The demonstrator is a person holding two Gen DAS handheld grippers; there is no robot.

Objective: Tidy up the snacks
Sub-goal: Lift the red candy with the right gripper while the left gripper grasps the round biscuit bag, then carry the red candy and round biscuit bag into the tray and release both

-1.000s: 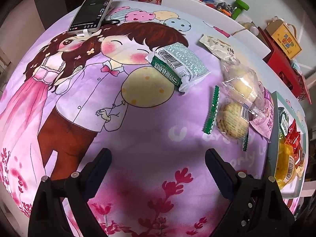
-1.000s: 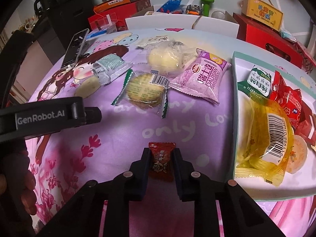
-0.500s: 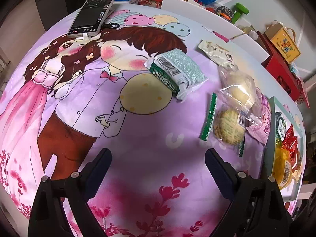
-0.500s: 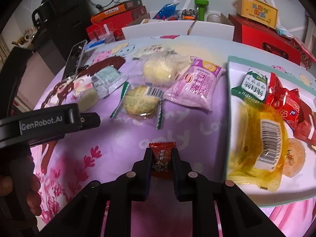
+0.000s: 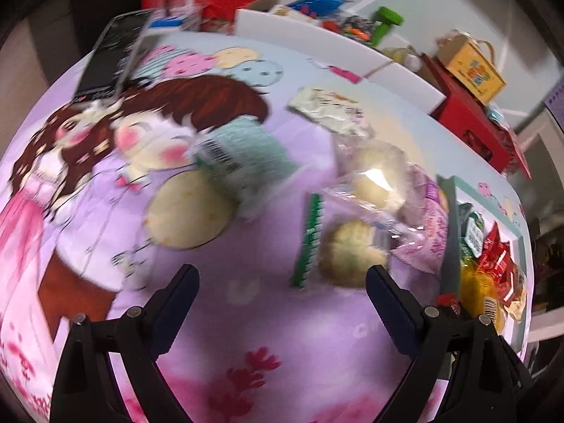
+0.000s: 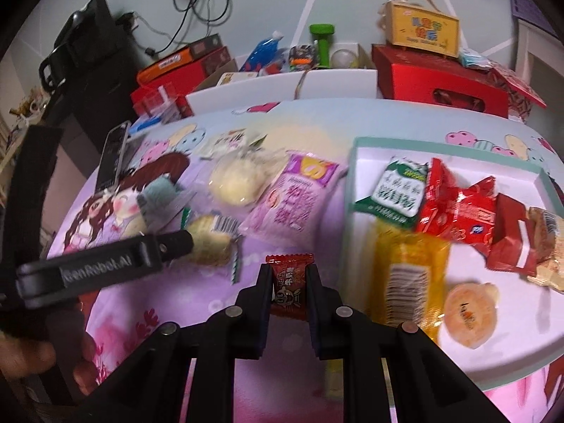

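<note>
My right gripper (image 6: 289, 275) is shut on a small red candy (image 6: 289, 287) and holds it above the cloth, just left of the white tray (image 6: 458, 356). The tray holds a yellow packet (image 6: 405, 282), a green-white packet (image 6: 394, 187), red wrappers (image 6: 458, 208) and an orange jelly cup (image 6: 470, 313). Loose on the cloth lie a pink packet (image 6: 294, 197), a pale bun (image 6: 236, 181) and a green-edged cookie packet (image 5: 349, 253). My left gripper (image 5: 282, 292) is open over the cloth, just short of the cookie packet, and shows in the right wrist view as a black bar (image 6: 105, 268).
A phone (image 5: 112, 49) lies at the cloth's far left. A mint-green packet (image 5: 243, 155) and a cream sachet (image 5: 331, 109) rest further back. Red boxes (image 6: 440, 81), a yellow box (image 6: 421, 30) and white boards (image 6: 282, 84) crowd the far edge. A hand (image 6: 42, 352) grips the left tool.
The right gripper has lifted the red candy and moved toward the tray. The left gripper has swung forward toward the cookie packet, and its view is blurred by motion.
</note>
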